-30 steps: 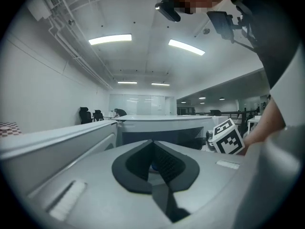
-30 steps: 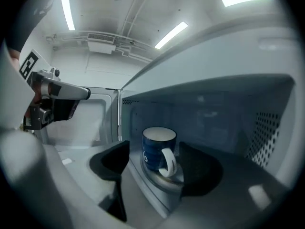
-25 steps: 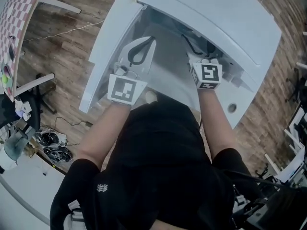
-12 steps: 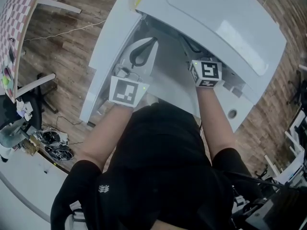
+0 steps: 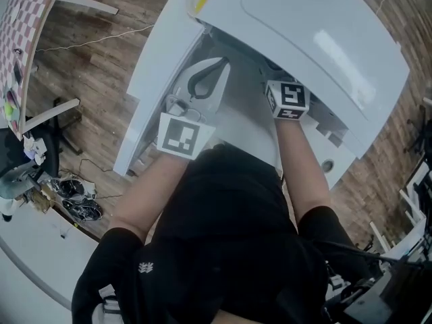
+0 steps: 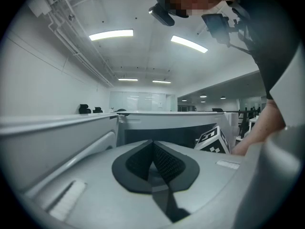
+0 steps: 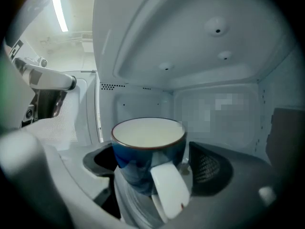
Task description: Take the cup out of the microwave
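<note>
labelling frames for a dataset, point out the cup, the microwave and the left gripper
cup (image 7: 140, 163), right gripper view, on its blue side wall
microwave (image 5: 317, 39), head view, on the white top casing
left gripper (image 6: 152, 147), left gripper view, where its shut jaw tips meet

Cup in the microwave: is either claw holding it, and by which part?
Not held. The cup stands between the open jaws of the right claw, apparently untouched; the left claw is shut on nothing.
</note>
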Demonstrator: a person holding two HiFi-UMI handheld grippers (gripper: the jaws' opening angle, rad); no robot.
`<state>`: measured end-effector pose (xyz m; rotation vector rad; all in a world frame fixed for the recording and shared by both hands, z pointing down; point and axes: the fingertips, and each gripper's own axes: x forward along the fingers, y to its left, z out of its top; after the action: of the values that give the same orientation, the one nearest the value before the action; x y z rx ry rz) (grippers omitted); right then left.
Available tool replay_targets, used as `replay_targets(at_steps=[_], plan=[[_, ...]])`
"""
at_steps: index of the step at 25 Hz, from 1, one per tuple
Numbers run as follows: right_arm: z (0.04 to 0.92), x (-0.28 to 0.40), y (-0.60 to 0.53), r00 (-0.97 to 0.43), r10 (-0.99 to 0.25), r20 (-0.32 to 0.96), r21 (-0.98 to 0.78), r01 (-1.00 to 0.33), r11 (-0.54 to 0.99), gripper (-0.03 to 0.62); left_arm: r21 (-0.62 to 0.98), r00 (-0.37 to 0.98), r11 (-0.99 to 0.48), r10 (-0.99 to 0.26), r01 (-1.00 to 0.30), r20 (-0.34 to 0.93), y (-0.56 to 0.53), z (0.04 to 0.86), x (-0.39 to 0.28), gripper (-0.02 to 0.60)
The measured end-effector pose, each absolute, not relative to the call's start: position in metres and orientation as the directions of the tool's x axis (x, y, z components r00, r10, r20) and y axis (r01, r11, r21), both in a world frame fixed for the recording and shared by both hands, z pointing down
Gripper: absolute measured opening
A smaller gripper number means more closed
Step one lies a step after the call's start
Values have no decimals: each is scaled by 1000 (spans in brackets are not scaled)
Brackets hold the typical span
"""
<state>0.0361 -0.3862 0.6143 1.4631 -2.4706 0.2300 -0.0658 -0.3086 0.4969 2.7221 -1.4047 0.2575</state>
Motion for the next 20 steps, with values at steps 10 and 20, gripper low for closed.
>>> replay_targets(at_steps=[10,20], plan=[[613,30,-388,-462,-838,289,56,-866,497,397,-14,572,-583,-801,-812,179,-308,496,-68,3],[614,38,-377,-449,-842,300,36,-876,480,394,-12,571,-581,-804,-814,168,-297,490,-72,2]])
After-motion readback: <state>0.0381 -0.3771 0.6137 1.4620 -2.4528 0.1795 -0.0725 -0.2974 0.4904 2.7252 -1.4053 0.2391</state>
